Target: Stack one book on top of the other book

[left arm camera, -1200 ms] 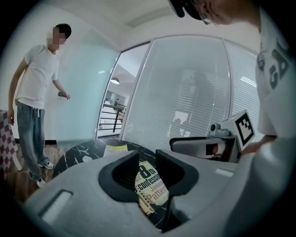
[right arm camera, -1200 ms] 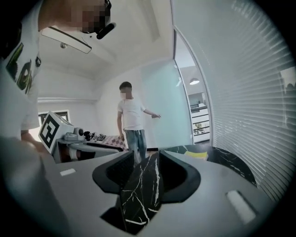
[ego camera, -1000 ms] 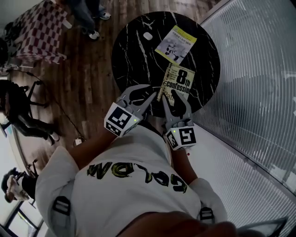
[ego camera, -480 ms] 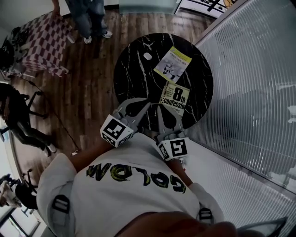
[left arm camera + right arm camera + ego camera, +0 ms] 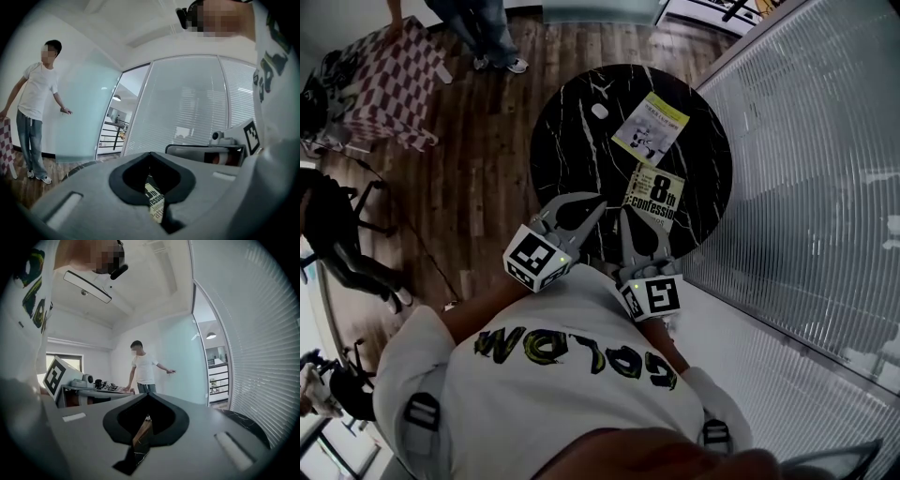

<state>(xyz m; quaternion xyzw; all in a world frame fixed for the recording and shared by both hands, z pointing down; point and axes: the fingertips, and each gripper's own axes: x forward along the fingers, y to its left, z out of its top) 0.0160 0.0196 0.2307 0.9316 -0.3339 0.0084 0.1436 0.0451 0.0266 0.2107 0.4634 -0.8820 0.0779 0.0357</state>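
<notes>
Grey left gripper and grey right gripper are hovering at the near edge of the round black marble table, jaws closed and empty. The cream-and-black paperback book is lying just beyond the right gripper, the nearer one, with its long axis near-to-far. The pale yellow book is lying farther off, apart. Only the head view is showing it; the left gripper view is catching just the nearer book's print.

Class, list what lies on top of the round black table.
Two books lie apart: a yellow-green book and the 8th confession book, plus a small white object. The left hand-held gripper and right hand-held gripper cover the near edge of the table.
</notes>
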